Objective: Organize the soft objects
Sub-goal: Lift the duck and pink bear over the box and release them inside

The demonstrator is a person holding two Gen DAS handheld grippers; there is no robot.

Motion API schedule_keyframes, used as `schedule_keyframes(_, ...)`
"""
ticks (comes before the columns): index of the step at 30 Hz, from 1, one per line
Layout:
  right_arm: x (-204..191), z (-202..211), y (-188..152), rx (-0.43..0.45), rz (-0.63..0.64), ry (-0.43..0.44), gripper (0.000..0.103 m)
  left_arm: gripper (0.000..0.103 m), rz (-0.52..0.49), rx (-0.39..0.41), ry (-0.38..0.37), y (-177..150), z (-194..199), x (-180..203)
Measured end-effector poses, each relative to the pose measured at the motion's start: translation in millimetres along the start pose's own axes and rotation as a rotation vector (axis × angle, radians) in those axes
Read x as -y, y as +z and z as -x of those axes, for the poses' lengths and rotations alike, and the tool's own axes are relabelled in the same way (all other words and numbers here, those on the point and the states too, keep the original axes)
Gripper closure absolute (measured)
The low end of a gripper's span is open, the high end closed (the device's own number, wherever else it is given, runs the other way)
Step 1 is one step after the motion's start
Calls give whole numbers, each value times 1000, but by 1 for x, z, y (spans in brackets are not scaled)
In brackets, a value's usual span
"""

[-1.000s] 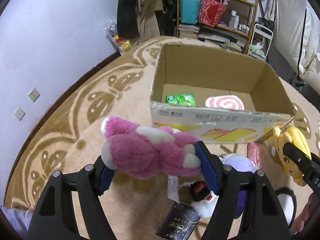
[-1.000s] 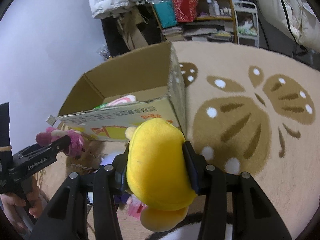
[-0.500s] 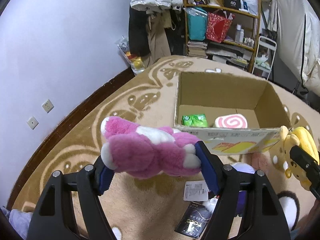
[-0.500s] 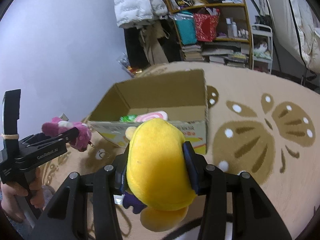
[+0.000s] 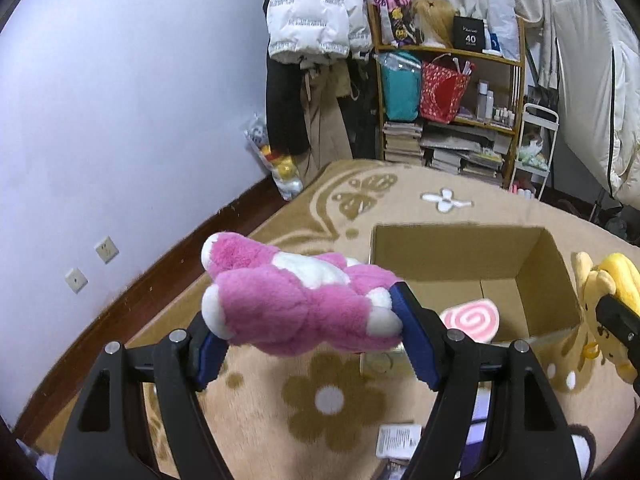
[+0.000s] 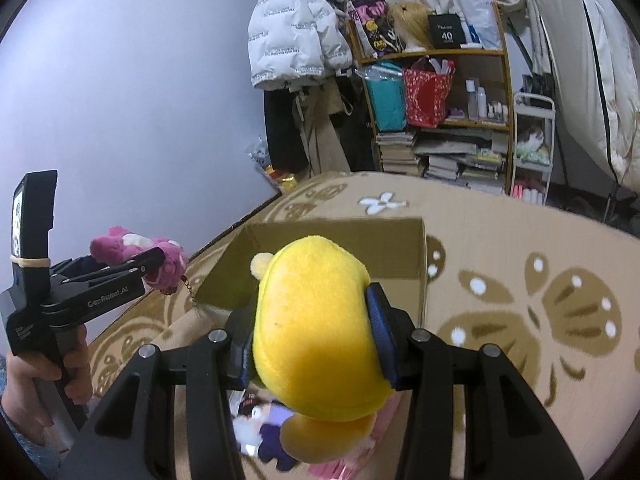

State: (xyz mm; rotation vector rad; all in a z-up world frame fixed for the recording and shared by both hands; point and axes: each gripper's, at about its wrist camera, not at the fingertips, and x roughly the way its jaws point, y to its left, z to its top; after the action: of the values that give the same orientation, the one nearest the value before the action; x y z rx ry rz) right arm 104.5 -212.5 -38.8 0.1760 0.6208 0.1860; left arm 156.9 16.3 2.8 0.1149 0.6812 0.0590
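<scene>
Left hand-held gripper clamped on pink plush bear, right hand-held gripper clamped on yellow plush toy, both held raised nr open cardboard box, prob. for dropping in w/ pink swirl cushion.

Your left claw is black with blue pads and holds a pink plush with white paws and a white patch on top. Your right claw, also black with blue pads, holds a bright yellow plush with a pale cream ear at its 11 o'clock. The cardboard box is plain brown inside, and in it lies a cushion with a pink-and-white swirl. The carpet is beige with tan flowers and butterflies dotted white. At 12 o'clock hang a white jacket, a teal bag and a red bag.
</scene>
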Motion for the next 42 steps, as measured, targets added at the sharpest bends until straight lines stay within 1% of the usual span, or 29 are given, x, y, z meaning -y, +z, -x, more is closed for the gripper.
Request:
schedule_keyframes(7, -2, -13, 28, 29, 32, -4, 53, 29, -36, 68, -5, 32, -1, 5)
schedule_keyframes(11, 0, -24, 39, 37, 25, 1, 52, 28, -50, 103, -22, 42, -3, 9)
schedule_keyframes(13, 1, -31, 43, 35, 26, 1, 52, 28, -54, 108, -5, 44, -5, 12)
schedule_keyframes(14, 1, -34, 43, 31, 30, -2, 51, 28, -59, 106, 4, 44, -8, 14)
schedule_keyframes(15, 1, -37, 43, 28, 36, -6, 51, 28, -58, 104, -2, 44, -11, 16)
schedule_keyframes(21, 7, -59, 35, -12, 31, -16, 51, 28, -28, 72, -93, 36, -31, 23)
schedule_keyframes(23, 9, -65, 32, -25, 24, -18, 50, 26, -32, 54, -124, 33, -38, 28)
schedule_keyframes(26, 14, -74, 25, -52, 9, -21, 48, 24, -58, 29, -146, 26, -47, 37)
schedule_keyframes(30, 22, -83, 17, -90, -4, -25, 48, 21, -105, -2, -142, 16, -58, 49)
schedule_keyframes(33, 27, -85, 16, -98, -17, -27, 48, 21, -100, -23, -150, 11, -63, 52)
schedule_keyframes(35, 29, -84, 17, -105, -25, -31, 48, 19, -98, -35, -143, 10, -65, 52)
schedule_keyframes(36, 30, -82, 17, -105, -29, -31, 46, 18, -101, -35, -135, 10, -65, 53)
schedule_keyframes(38, 31, -79, 19, -104, -36, -33, 40, 7, -109, -30, -123, 10, -63, 52)
schedule_keyframes(39, 31, -77, 20, -101, -39, -35, 37, 5, -110, -28, -119, 10, -62, 52)
schedule_keyframes(40, 31, -76, 21, -99, -41, -36, 33, 3, -107, -28, -118, 10, -60, 51)
schedule_keyframes(42, 30, -70, 22, -85, -45, -43, 32, 3, -103, -24, -116, 11, -58, 49)
